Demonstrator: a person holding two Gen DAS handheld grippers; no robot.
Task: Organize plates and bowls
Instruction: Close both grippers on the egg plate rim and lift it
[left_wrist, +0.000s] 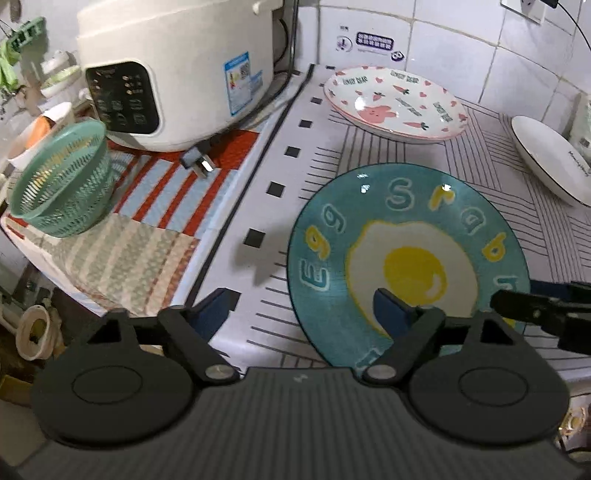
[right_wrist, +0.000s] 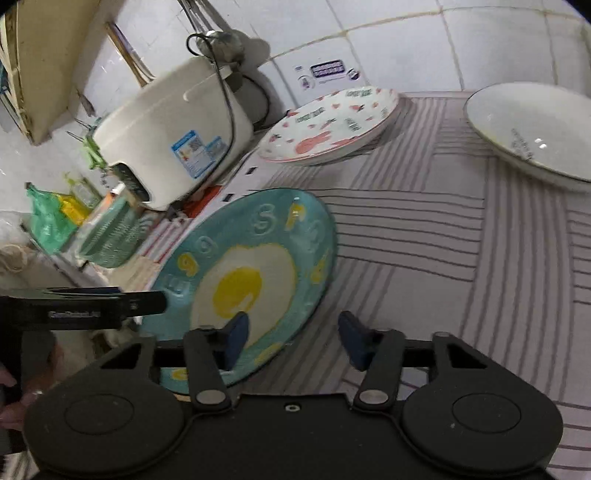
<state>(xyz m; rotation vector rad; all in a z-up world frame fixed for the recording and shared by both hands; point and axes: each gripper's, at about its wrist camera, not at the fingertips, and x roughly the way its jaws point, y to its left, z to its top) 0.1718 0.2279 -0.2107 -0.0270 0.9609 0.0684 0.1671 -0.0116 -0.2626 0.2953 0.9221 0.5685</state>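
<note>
Teal plate (left_wrist: 406, 254) lies flat on the striped mat (left_wrist: 369, 155), near the table's front edge. Fried-egg picture in the middle; raised letters round the rim read "Egg" and then "S r a b…", the rest hidden by the gripper.

Left hand-held gripper (left_wrist: 299, 310): jaws wide apart, one pad over the plate's near rim, the other off its left side. Holds nothing.

Right hand-held gripper (right_wrist: 293, 341): jaws apart too, left pad over the plate's near edge, right pad over bare mat. Whether either pad touches the plate cannot be told.

Pink plate (left_wrist: 395, 103) sits at the back by the wall, apart from the teal one. Rabbit, carrots, hearts; "LOVELY BEAR" printed several times.

White bowl (right_wrist: 532, 129) at far right, dark rim, small script inside, unreadable.

Judgement: nothing stacked yet; all three pieces lie separate. Task looks barely begun.

Rice cooker (left_wrist: 177, 70) at left carries a blue energy label, text too small. Wall sticker (left_wrist: 373, 40) unreadable.
</note>
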